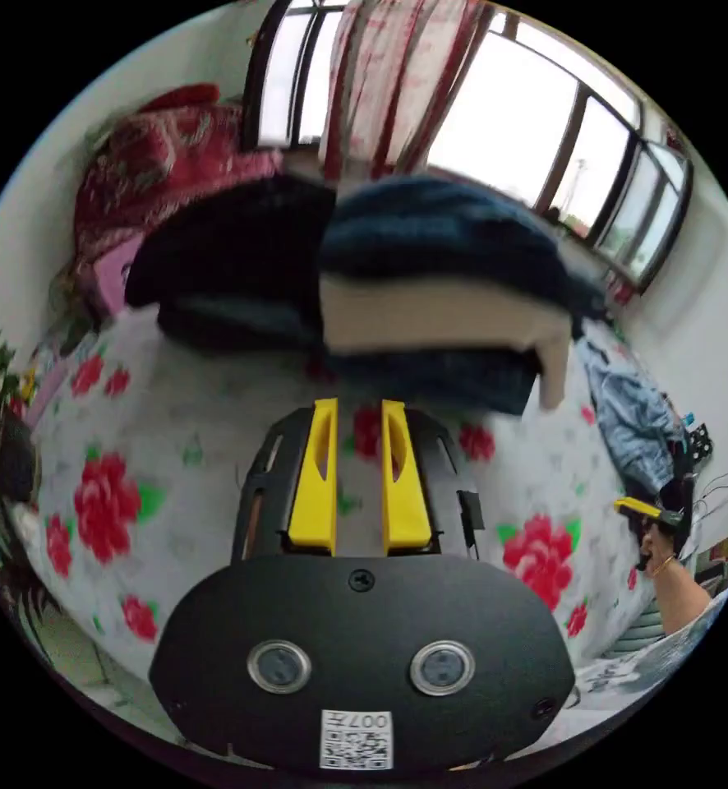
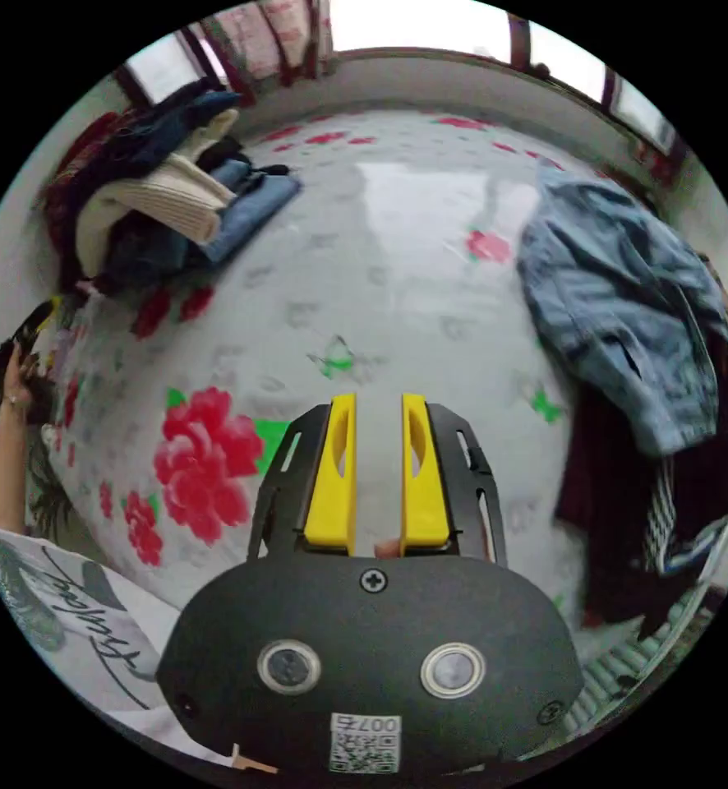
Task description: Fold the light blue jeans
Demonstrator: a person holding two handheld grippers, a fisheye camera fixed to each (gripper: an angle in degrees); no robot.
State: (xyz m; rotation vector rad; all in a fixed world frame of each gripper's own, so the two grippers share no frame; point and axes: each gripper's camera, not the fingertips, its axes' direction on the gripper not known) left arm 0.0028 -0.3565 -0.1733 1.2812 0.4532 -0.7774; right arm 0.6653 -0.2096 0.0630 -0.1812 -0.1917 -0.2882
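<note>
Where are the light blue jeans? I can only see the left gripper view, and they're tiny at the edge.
Observer: In the right gripper view, the light blue jeans lie crumpled and unfolded on the flowered sheet.
Operator: Is anything under them?
Observer: Yes, dark clothes with a striped piece stick out beneath them.
Operator: Are the right tongs holding the jeans?
Observer: No. The right tongs are open and empty, apart from the jeans.
</note>
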